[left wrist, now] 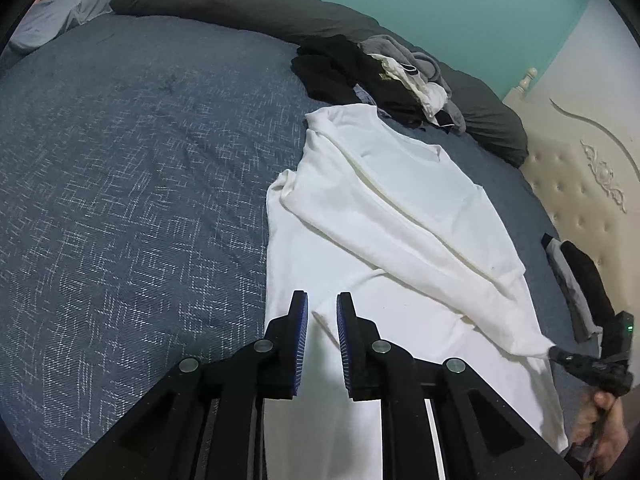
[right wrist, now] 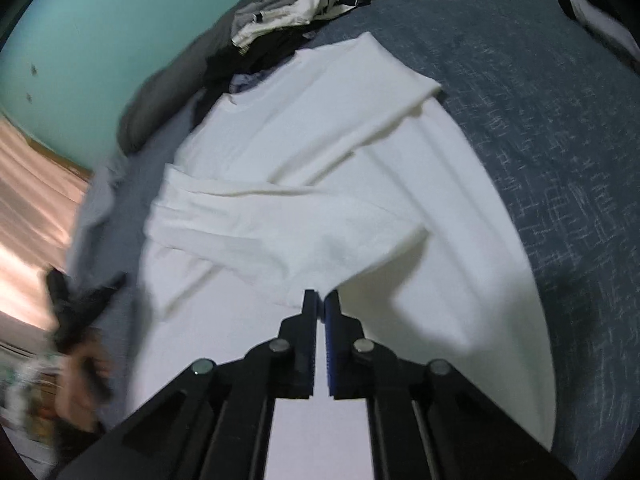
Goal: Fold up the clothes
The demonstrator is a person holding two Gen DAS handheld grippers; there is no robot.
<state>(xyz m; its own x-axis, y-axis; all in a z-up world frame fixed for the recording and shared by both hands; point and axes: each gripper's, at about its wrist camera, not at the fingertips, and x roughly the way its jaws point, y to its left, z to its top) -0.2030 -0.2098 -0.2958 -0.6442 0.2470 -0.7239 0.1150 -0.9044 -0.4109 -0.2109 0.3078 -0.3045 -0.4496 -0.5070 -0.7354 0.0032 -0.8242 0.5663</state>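
Observation:
A white long-sleeved shirt (left wrist: 400,208) lies spread on the blue bedspread (left wrist: 120,180). One sleeve (left wrist: 452,256) is drawn slantwise across its body. My right gripper (right wrist: 322,298) is shut on that sleeve's end and holds it a little above the shirt (right wrist: 280,152); the left wrist view shows it (left wrist: 558,354) pinching the cuff at the lower right. My left gripper (left wrist: 322,300) hovers over the shirt's lower part, jaws a narrow gap apart, with a fabric edge seen between them and no pad pressing on it. It shows blurred at the left of the right wrist view (right wrist: 86,292).
A heap of dark, grey and white clothes (left wrist: 380,80) lies beyond the shirt's collar. A long grey bolster (left wrist: 240,4) runs along the teal wall. The cream padded headboard (left wrist: 580,184) stands at the right, with dark folded clothing (left wrist: 576,280) beside it.

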